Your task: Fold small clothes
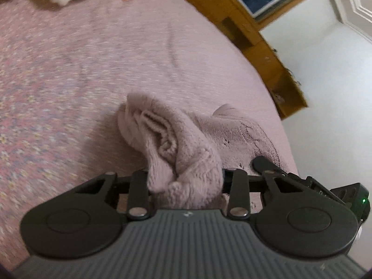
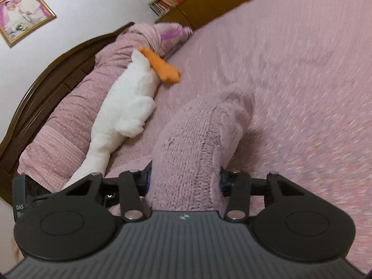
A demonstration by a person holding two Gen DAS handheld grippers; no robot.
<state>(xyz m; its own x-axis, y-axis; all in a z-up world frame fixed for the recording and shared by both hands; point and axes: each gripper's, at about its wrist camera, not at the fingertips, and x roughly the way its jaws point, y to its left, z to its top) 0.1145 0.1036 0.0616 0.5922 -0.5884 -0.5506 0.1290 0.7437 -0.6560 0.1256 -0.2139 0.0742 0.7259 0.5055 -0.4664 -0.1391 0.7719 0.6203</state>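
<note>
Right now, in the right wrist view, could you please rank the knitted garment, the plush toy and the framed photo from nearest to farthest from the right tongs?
1. Pink knitted garment, between the right tongs.
2. White plush toy, left, on the bed.
3. Framed photo, upper left, on the wall.

— What carried everything?
— A bed under a pink patterned cover, filling most of both views.
— And on it?
— A white plush toy with orange feet lay at ten o'clock, against the covered pillows. The pink knit garment partly rested at center, toward four o'clock.
</note>
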